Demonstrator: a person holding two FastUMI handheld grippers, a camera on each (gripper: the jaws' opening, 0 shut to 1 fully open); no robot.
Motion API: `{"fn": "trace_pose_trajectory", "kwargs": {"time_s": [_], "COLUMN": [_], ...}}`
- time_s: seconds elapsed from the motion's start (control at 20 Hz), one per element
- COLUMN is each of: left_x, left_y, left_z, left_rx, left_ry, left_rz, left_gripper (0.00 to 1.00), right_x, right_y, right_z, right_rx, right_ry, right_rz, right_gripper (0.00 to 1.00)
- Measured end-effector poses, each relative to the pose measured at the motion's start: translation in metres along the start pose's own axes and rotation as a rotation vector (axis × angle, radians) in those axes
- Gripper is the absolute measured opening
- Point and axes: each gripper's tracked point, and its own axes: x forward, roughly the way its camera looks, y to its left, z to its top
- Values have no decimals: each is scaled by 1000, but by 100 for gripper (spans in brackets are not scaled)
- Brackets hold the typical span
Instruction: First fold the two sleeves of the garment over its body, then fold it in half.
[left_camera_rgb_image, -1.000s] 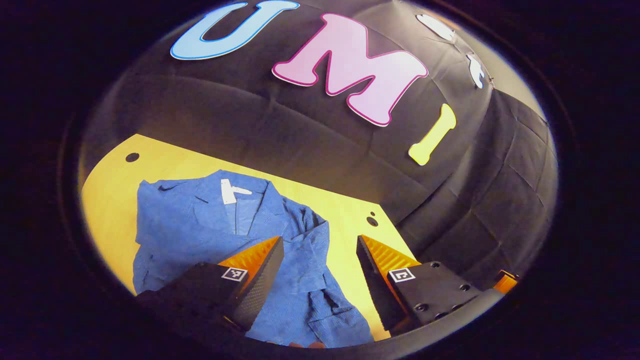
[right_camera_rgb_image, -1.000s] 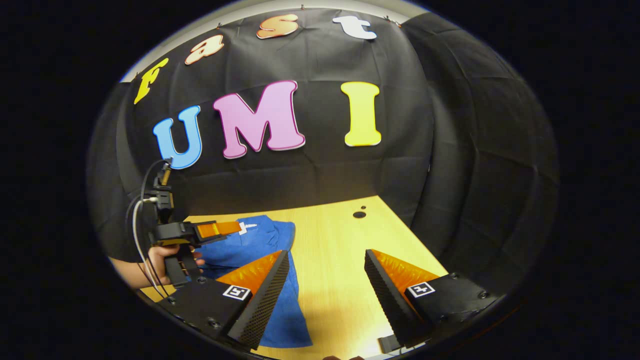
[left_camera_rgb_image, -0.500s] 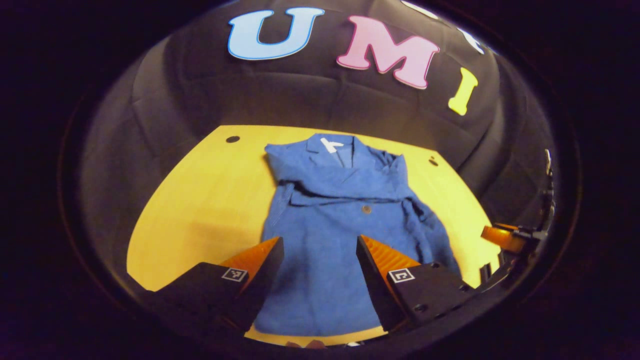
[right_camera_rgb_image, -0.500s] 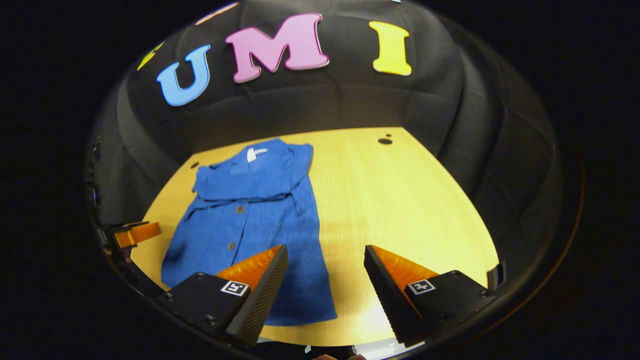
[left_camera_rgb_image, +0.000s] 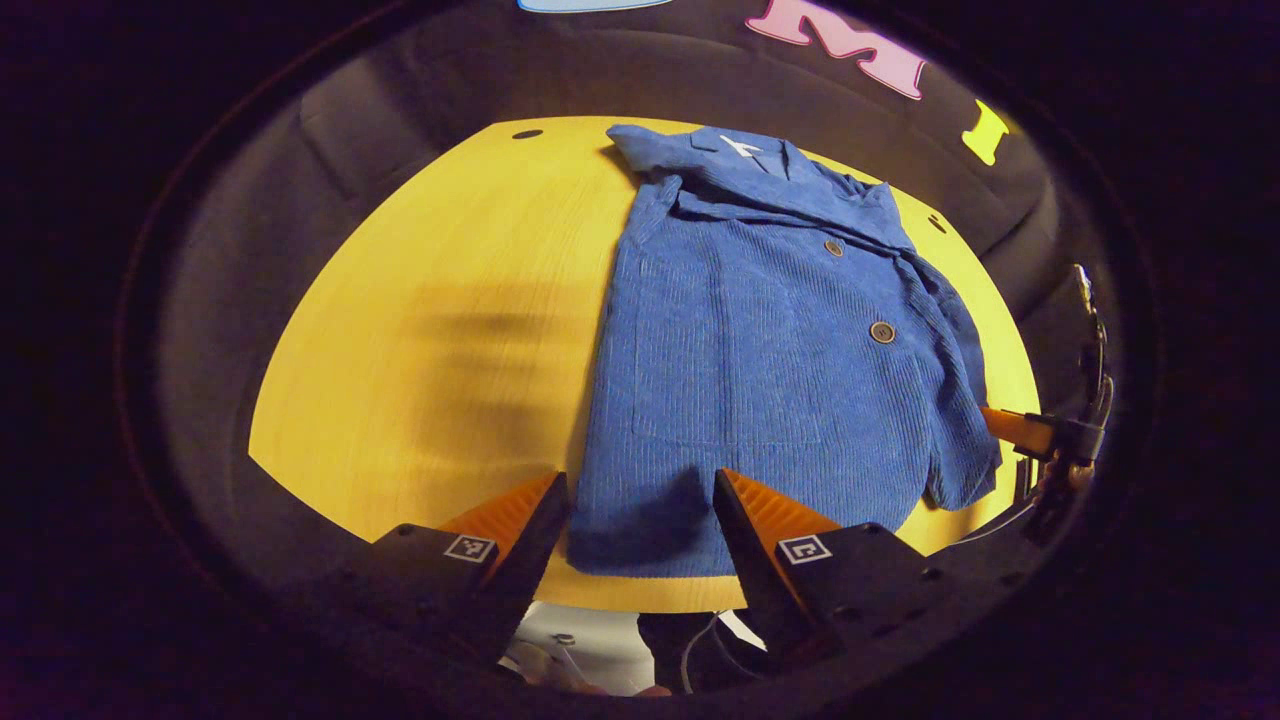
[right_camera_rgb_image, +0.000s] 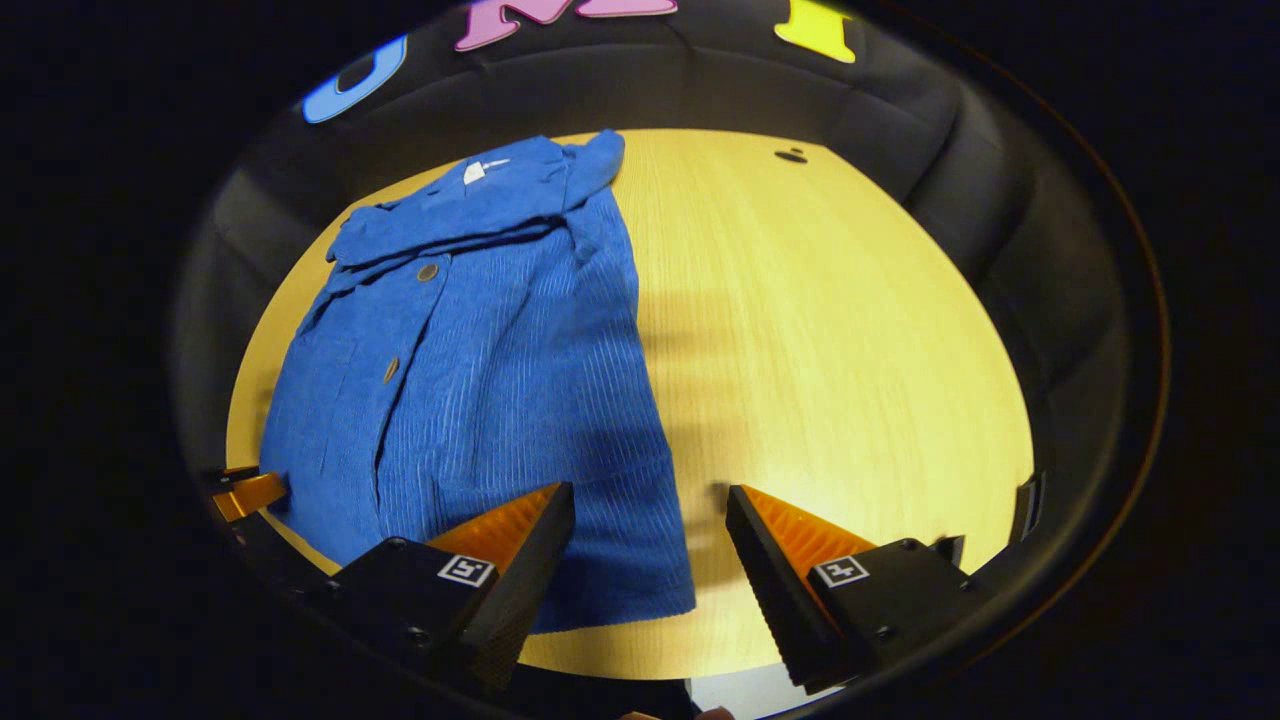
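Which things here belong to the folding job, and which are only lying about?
For the job:
- blue jacket, sleeves already folded over its body
- left claw, open
- right claw, open

Not part of it:
- wooden table
- table holes

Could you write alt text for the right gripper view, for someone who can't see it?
A blue corduroy jacket lies flat on a yellow wooden table, sleeves folded across its chest. The right gripper hovers open over its near hem.
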Motion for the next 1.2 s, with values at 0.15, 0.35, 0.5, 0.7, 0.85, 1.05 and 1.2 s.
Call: {"fn": "trace_pose_trajectory", "kwargs": {"time_s": [0.15, 0.35, 0.5, 0.7, 0.85, 1.05, 1.2], "left_x": [-2, 6, 3, 3, -16, -61, -72], "left_y": [1, -13, -18, -21, -35, -60, -72], "left_z": [4, 11, 9, 8, 22, 72, 147], "left_rx": [108, 140, 94, 56, 24, 75, 73], "left_ry": [10, 16, -2, -2, -57, -166, -238], "left_rz": [30, 43, 4, -51, -133, -193, -232], "left_gripper": [79, 24, 1, 0, 0, 0, 0], "right_x": [3, 4, 4, 4, -16, -44, -57], "right_y": [6, 27, 31, 32, 52, 77, 94], "right_z": [-5, -8, -4, -2, 14, 84, 165], "right_rx": [-44, -36, -42, -32, -18, -4, 6], "right_ry": [7, 46, 30, 9, -22, -124, -236], "right_rz": [19, 76, 96, 101, 155, 233, 289], "right_gripper": [92, 43, 7, 5, 5, 5, 5]}}
